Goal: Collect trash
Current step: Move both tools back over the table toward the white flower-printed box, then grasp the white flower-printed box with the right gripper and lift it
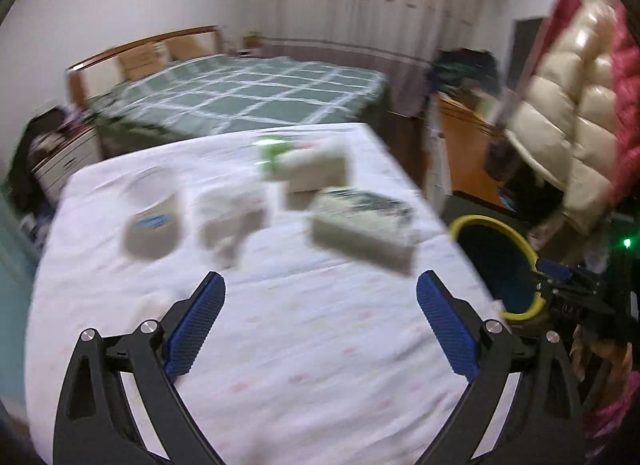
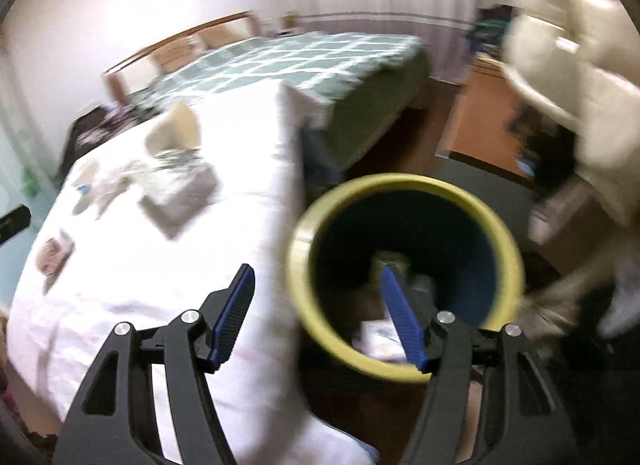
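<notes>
**Between drops: left reaching back for more trash**

Over the white-sheeted table, the left gripper hangs with fingers spread wide and empty; a tape roll, crumpled paper and a flat box lie ahead, blurred.

From the right wrist, the right gripper straddles the near rim of the yellow-rimmed bin just beside the table, seemingly gripping it; scraps lie inside. Next, I judge, the left must close on one piece.

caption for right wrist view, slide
Right tongs straddle the rim of a yellow-rimmed bin beside the white-sheeted table.
</notes>
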Tool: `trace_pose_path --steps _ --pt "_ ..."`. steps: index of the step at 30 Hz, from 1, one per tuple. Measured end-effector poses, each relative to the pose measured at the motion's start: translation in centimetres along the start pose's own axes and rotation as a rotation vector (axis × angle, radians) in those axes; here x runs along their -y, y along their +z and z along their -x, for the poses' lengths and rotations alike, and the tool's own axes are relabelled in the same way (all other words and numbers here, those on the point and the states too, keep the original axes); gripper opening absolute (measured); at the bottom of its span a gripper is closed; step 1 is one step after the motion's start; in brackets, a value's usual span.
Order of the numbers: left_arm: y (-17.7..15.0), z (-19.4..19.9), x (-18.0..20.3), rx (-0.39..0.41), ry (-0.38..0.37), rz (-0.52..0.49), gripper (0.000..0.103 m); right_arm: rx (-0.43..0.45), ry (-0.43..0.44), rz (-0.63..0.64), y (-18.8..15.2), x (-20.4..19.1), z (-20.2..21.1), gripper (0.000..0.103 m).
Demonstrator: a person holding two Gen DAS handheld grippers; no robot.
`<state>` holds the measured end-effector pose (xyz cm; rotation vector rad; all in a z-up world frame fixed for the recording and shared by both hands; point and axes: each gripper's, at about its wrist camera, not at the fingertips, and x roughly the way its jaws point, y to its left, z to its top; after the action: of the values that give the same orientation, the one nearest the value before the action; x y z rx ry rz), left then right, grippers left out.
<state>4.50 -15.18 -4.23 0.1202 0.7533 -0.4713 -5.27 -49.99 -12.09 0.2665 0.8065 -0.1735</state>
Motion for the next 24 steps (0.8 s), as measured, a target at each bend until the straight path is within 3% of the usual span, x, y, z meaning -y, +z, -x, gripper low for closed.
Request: trace_pose_path --steps 4,9,18,24 --pt "-1.7 1.0 -4.0 -0.014 0.065 0.069 0.096 -0.024 0.116 0.096 2.5 -4.2 -2.9 0.064" --pt "-3.3 1.4 -6.5 -0.028 0.107 0.128 0.096 -0.035 0.234 0.227 4.6 -8.6 -5.6 0.075" --pt "-3.2 0.6 -5.1 -0.041 0.092 0.097 0.096 -0.068 0.368 0.299 8.5 -10.3 -10.7 0.090" --pt "-2.9 -0.2 -4.4 -0.055 0.074 0.087 0.096 -0.096 0.388 0.328 8.6 -10.8 -11.2 0.095"
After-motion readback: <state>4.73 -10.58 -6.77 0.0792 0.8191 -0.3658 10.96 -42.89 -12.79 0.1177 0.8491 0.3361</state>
